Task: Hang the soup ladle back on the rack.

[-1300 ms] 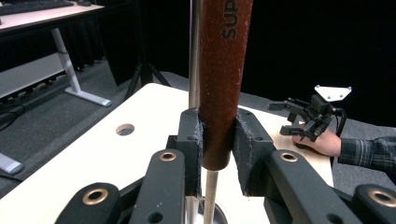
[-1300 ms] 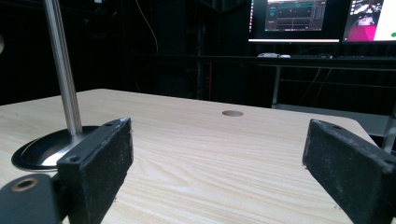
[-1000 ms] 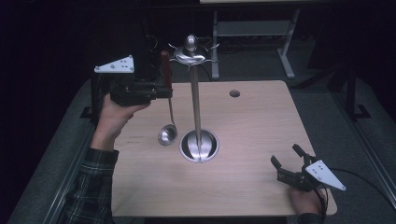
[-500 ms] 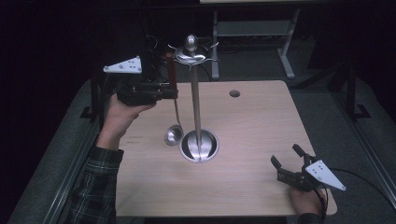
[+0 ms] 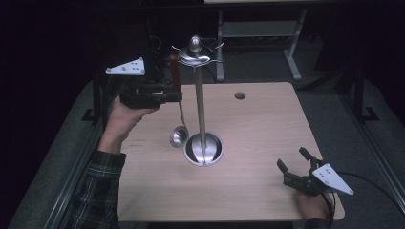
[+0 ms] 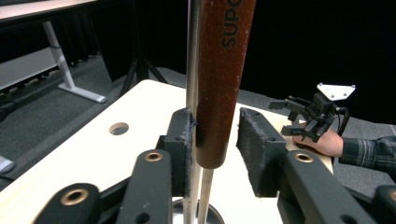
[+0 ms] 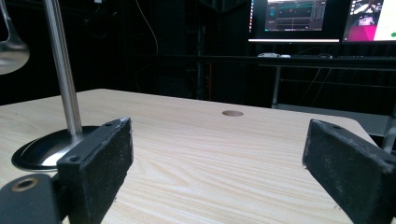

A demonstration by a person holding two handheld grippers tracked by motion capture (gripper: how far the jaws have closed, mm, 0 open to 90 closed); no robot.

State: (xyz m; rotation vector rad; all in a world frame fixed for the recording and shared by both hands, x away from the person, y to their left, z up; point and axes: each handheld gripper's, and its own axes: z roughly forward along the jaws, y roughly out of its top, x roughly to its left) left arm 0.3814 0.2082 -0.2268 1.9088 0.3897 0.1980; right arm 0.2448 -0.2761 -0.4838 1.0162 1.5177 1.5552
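Note:
My left gripper (image 5: 175,96) is shut on the brown wooden handle of a steel ladle (image 5: 179,137), which hangs upright with its bowl just above the table. The handle (image 6: 219,88) stands between the pads (image 6: 183,140), close beside the pole. A tall steel stand (image 5: 199,100) rises from a round base (image 5: 204,150), with hooks at its top (image 5: 196,52); the handle's upper end is near the left hook. My right gripper (image 5: 293,164) rests open at the table's near right corner with nothing between its fingers (image 7: 100,163).
The light wooden table (image 5: 267,129) has a small round hole (image 5: 240,95) at the back right. Desk legs and dark floor lie beyond the far edge. Monitors (image 7: 299,18) glow in the right gripper view.
My left gripper has carried the ladle a little to the right, closer to the stand's pole, then nearly stopped. The right gripper has not moved.

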